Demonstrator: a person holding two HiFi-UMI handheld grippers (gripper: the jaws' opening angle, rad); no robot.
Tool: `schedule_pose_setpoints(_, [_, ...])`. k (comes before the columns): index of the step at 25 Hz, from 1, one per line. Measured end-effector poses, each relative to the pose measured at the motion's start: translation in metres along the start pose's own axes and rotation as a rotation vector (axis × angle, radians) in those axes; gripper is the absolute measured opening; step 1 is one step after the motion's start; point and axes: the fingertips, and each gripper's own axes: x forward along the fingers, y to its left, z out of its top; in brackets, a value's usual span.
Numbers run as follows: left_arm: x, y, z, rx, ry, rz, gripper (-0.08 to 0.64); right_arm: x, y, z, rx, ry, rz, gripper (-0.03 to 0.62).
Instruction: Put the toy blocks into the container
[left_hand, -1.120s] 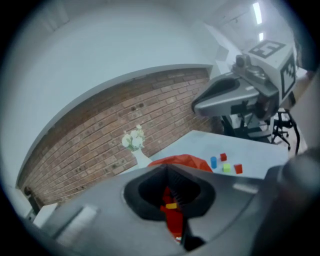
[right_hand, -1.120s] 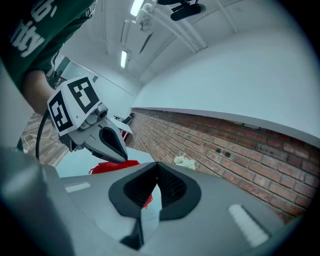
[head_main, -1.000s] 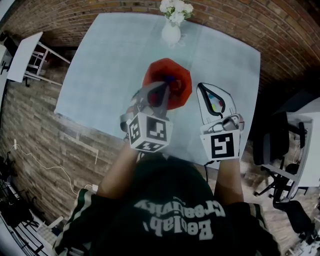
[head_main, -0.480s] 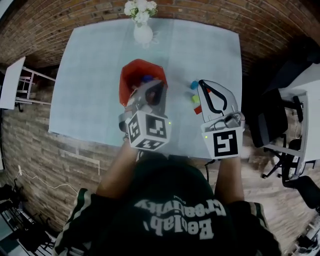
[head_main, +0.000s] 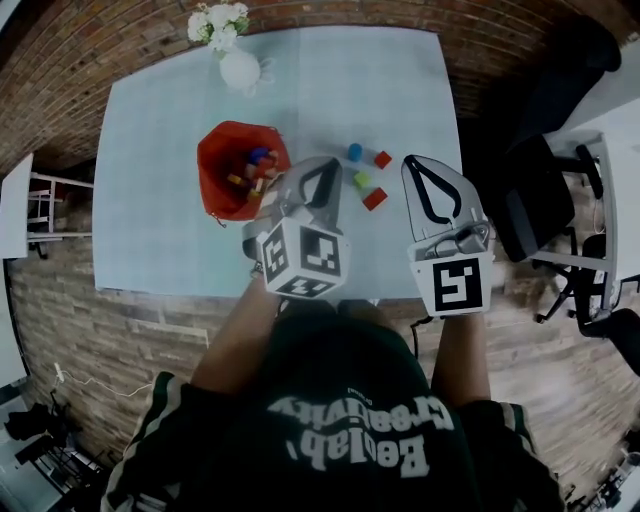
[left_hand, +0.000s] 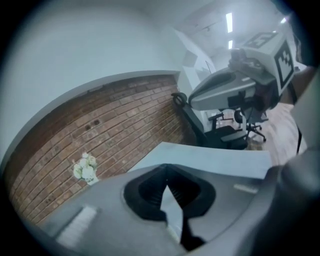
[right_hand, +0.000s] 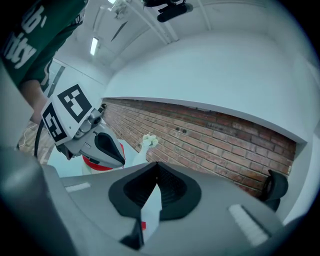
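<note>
On the table (head_main: 160, 220), 4 loose toy blocks (head_main: 362, 180) lie near the red container (head_main: 207, 160), to its right; it already holds others. The left gripper (head_main: 322, 165) and right gripper (head_main: 412, 162) both have fingers shut, empty. I'd open the right's wide before lowering squarely over the nearest red block (head_main: 375, 198).

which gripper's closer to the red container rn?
Left. The left gripper sits just right of the red container in the head view; the right gripper is farther right, past the loose blocks.
</note>
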Motion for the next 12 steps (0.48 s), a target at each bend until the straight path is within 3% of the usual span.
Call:
schedule_pose_setpoints(6, [0.009,-0.011,0.002,0.005,0.005,-0.024,0.003,-0.002,-0.001,-0.009,-0.002,0.014,0.002,0.006])
schedule_pose_setpoints(12, [0.023,-0.022,0.004,-0.047,-0.013,-0.078,0.005,0.007,-0.002,-0.017,0.003,0.029,0.015,0.006])
